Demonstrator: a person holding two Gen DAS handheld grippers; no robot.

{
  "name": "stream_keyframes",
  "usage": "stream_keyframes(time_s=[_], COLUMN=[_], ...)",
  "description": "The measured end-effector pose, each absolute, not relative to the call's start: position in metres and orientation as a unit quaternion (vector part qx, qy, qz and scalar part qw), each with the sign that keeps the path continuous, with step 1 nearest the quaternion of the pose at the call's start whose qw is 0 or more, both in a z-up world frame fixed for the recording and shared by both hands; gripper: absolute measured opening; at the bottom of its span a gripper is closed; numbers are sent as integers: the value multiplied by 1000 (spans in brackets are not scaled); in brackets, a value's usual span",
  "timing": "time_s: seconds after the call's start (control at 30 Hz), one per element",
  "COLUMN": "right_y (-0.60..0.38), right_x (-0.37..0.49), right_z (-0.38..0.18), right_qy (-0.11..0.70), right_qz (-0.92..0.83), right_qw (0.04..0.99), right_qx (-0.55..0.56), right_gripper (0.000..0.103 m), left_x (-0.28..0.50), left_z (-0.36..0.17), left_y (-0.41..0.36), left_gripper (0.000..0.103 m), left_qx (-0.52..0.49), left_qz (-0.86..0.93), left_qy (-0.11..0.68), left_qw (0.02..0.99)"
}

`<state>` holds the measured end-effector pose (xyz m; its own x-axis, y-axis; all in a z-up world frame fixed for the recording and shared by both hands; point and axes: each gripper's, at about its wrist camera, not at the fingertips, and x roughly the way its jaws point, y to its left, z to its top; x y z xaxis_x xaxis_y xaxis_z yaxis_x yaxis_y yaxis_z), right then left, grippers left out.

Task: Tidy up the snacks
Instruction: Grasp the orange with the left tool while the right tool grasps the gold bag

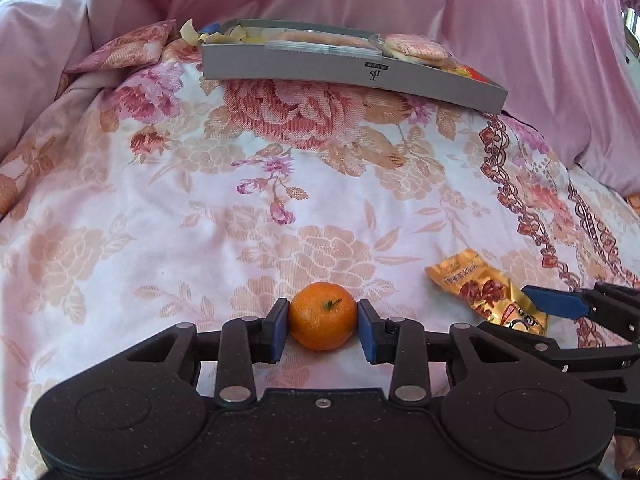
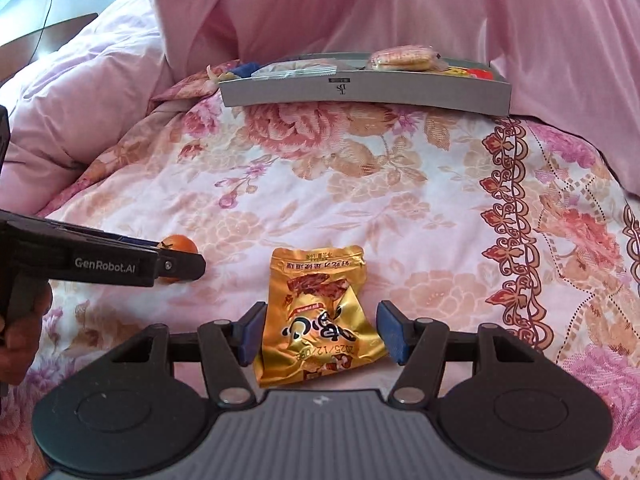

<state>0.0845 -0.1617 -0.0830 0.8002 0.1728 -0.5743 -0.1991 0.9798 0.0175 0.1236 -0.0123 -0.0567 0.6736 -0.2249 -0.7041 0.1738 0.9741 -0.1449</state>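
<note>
A small orange tangerine [image 1: 322, 316] sits on the floral bedspread, and my left gripper [image 1: 322, 326] is shut on it, both blue pads touching its sides. It also shows in the right wrist view [image 2: 180, 245], half hidden behind the left gripper's finger. A gold snack packet [image 2: 320, 320] lies flat between the blue pads of my right gripper [image 2: 320, 334], which is open around it with a gap on the right side. The packet also shows in the left wrist view [image 1: 486, 294]. A grey tray [image 1: 352, 72] holding wrapped snacks lies at the far side, also in the right wrist view [image 2: 366, 92].
The floral bedspread [image 1: 200, 200] is soft and uneven. Pink bedding [image 2: 360, 4] rises behind the tray. A round wrapped biscuit pack [image 2: 402, 58] rests on the tray's right part. A person's hand [image 2: 20, 336] holds the left gripper at the left edge.
</note>
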Motion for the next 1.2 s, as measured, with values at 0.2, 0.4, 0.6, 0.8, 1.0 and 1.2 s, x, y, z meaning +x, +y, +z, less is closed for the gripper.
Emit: stream_keyframes(time_s=[0.2, 0.4, 0.6, 0.8, 1.0, 1.2], right_y=[-154, -150, -151, -150, -146, -145], right_x=[86, 92, 94, 94, 88, 84], right_z=[-84, -87, -93, -97, -100, -100], right_qy=[299, 300, 298, 291, 279, 275], right_qz=[90, 87, 84, 80, 73, 67], right_qw=[949, 949, 950, 953, 957, 958], right_qx=[-34, -44, -39, -36, -36, -36], right_gripper=[65, 71, 75, 77, 71, 63], left_x=[123, 125, 126, 126, 124, 120], left_z=[-58, -59, -59, -59, -59, -58], left_y=[-10, -10, -9, -9, -11, -12], left_gripper=[38, 38, 38, 39, 38, 38], left_qx=[-44, -49, -54, -53, -50, -49], left_qz=[-111, -111, -111, -111, -111, -116], left_qy=[386, 387, 387, 387, 384, 378], left_qw=[915, 914, 914, 914, 915, 917])
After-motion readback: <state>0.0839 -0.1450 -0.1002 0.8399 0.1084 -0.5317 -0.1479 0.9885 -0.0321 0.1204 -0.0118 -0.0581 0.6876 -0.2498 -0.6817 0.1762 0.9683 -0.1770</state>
